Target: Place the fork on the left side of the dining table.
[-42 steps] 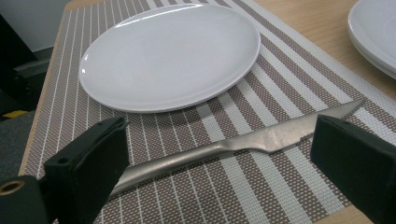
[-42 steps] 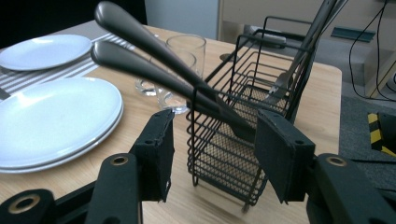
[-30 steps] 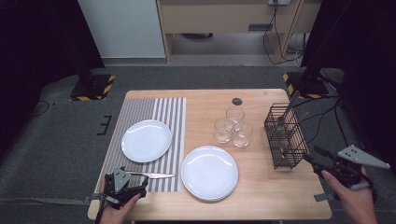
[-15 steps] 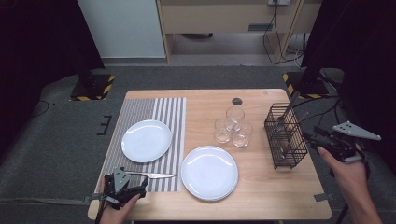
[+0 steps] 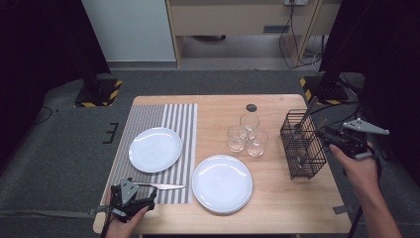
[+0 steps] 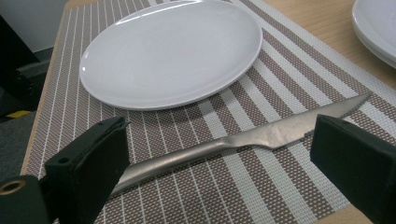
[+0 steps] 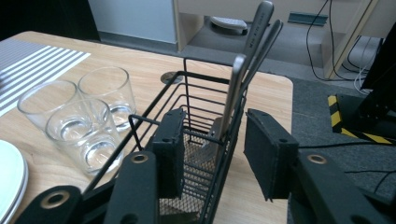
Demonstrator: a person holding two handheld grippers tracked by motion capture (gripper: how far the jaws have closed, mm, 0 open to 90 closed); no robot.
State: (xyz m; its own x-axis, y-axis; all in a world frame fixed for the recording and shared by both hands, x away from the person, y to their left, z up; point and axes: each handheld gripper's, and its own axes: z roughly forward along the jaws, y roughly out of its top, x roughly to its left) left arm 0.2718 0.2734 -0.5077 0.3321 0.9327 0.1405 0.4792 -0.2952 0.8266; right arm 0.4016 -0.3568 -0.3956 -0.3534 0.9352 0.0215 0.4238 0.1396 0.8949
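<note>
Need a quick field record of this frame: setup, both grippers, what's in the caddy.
surface: wooden table with striped placemat on its left part
plates: one plate on the mat, one plate on bare wood
knife: knife flat on the mat, between the left gripper fingers, not pinched
glasses: three glasses clustered mid-table
caddy: black wire caddy holding upright cutlery
right gripper: right gripper at the caddy's near rim, jaws just closing, nothing gripped

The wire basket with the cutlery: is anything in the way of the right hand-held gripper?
Nothing visible blocks it. The right hand-held gripper sits at the wire basket's rim, its jaws either side of the cutlery handles; they have just been closing but do not yet press on them. The glasses stand off to one side.
</note>
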